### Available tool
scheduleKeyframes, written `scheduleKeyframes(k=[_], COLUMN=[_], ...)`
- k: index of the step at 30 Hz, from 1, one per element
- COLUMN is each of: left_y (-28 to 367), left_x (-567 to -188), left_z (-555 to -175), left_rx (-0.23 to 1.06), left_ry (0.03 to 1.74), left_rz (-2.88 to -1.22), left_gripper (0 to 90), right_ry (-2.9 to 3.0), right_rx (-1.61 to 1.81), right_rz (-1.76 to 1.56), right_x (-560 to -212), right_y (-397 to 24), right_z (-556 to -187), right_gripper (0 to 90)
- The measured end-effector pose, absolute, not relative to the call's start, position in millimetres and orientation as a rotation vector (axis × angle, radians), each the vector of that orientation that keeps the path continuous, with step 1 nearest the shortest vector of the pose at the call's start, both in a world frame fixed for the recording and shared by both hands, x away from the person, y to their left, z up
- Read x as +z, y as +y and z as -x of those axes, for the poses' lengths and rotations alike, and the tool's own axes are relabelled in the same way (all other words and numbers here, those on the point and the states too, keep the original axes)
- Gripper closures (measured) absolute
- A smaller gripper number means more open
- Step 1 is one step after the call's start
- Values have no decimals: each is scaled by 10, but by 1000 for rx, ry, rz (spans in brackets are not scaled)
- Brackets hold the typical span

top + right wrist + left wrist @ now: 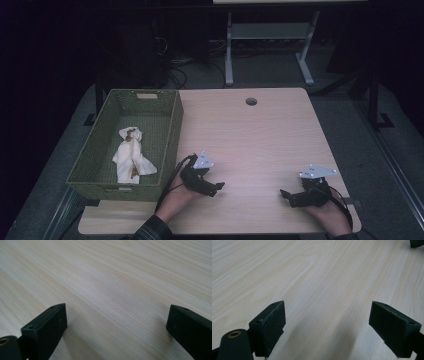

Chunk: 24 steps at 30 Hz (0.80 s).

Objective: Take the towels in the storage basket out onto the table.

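Dimly lit: white cloth (131, 155) in basket (172, 131) indistinct; left tool (220, 188), right tool (283, 193) both spread, empty.

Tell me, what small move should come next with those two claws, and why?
Probably lift the left claw toward the green basket. Both it and the right claw are open, empty and low over bare table, and the white cloth in the basket lies nearest the left one.
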<state>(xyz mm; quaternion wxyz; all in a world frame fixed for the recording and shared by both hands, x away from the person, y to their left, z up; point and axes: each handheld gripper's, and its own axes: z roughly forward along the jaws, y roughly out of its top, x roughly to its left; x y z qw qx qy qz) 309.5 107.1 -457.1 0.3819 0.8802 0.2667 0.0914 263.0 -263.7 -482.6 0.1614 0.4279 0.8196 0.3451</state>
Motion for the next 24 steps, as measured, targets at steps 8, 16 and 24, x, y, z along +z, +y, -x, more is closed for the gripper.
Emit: scheduleKeyframes(k=[8,16,24], left_y=[1076,1088,1092], left_x=[-4519,-4463,-4411], left_z=[-3124,-3146,-3173], left_rx=[230,230,226], left_ry=[680,681,691], left_rz=[-2240,-2227,-2223], left_gripper=[131,132,132], right_ry=[2340,2341,2341], right_rx=[986,986,986], right_rz=[-1221,-1221,-1221], right_x=[-4826,-4826,-4826], right_y=[-2637,-2638,-2637], right_z=[-2630,-2630,-2631], right_gripper=[28,28,28])
